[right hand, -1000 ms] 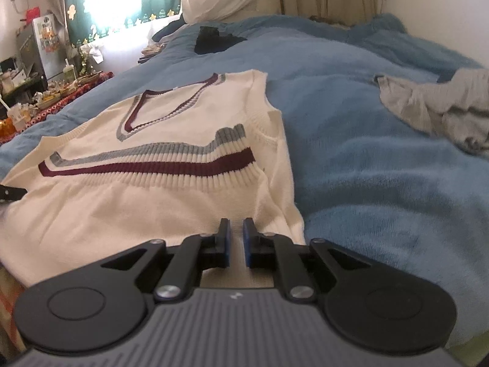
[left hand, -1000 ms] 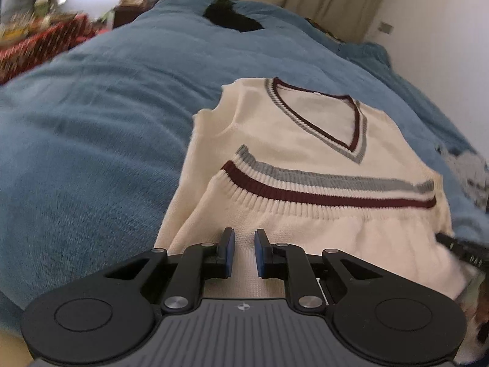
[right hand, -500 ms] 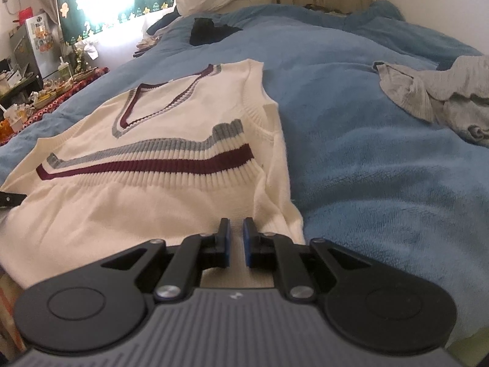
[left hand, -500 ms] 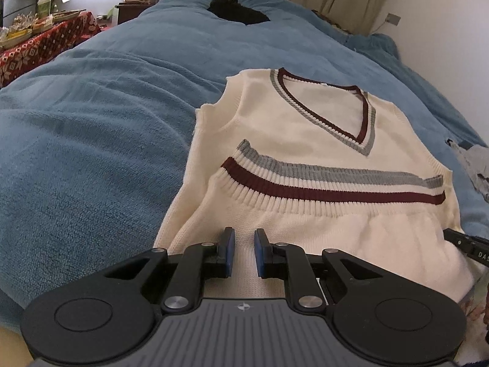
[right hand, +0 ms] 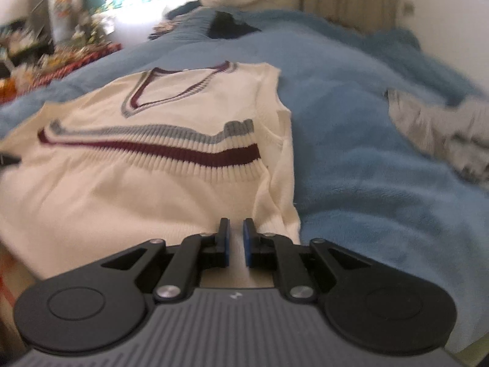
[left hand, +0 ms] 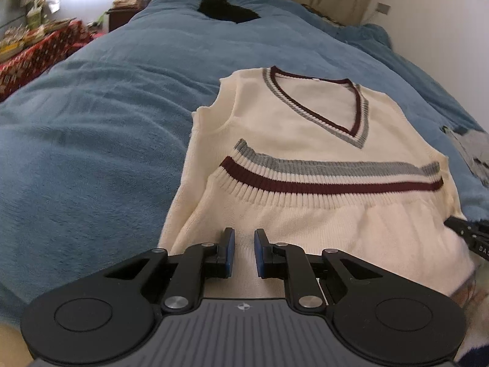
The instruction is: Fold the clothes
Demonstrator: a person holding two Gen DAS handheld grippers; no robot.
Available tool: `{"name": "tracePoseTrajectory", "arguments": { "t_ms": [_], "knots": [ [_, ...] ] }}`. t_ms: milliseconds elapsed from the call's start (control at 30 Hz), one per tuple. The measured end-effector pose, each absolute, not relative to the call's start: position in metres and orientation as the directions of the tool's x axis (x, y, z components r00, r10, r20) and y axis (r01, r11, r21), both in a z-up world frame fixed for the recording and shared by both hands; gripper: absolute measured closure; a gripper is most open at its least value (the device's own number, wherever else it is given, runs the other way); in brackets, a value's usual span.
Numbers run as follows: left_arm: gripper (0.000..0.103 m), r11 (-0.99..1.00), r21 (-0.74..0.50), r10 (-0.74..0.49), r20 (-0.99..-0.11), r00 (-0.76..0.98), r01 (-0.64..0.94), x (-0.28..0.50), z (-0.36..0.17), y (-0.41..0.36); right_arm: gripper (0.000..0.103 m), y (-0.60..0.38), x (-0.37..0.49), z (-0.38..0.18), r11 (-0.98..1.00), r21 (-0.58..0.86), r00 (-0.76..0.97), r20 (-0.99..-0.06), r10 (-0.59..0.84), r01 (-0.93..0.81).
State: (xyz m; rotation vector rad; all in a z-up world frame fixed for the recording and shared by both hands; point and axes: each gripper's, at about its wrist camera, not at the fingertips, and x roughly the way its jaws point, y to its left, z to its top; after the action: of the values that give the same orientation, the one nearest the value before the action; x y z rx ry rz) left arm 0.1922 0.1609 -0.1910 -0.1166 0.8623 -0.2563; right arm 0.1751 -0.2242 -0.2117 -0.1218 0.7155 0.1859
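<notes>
Vest [left hand: 305, 140]: on the blanket [left hand: 91, 153], hem folded up, collar away.
Left gripper [left hand: 244, 252]: near fold's left end, narrow gap, grip unclear.
Right gripper [right hand: 236, 243]: right end, likewise.

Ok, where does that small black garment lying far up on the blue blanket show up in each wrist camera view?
Left wrist: the small black garment lies top centre, left of the cream knit vest's neckline.
Right wrist: it lies top centre, above and right of the neckline.
Shared landmark: the vest's maroon-and-grey V-neck.
</notes>
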Motion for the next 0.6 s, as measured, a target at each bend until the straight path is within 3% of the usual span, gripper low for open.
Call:
{"name": "tracePoseTrajectory", "arguments": {
  "t_ms": [167, 333, 600],
  "knots": [
    [0.098, 0.961, -0.221, -0.278, -0.722, 0.634, 0.169, 0.172, -0.186, 0.182, 0.094, -0.23, 0.151, -0.207, 0.972, -0.084, 0.765, -0.632, 0.12, -0.221],
    [0.1, 0.953, -0.262, -0.298, -0.705, 0.643, 0.154, 0.156, -0.189, 0.201, 0.094, -0.241, 0.124, -0.202, 0.975, -0.082, 0.771, -0.627, 0.112, -0.208],
    [0.1, 0.974, -0.137, -0.225, -0.705, 0.673, 0.182, 0.13, -0.174, 0.197, 0.094, -0.259, 0.092, -0.191, 0.982, -0.053, 0.752, -0.651, 0.105, -0.183]
  ]
}}
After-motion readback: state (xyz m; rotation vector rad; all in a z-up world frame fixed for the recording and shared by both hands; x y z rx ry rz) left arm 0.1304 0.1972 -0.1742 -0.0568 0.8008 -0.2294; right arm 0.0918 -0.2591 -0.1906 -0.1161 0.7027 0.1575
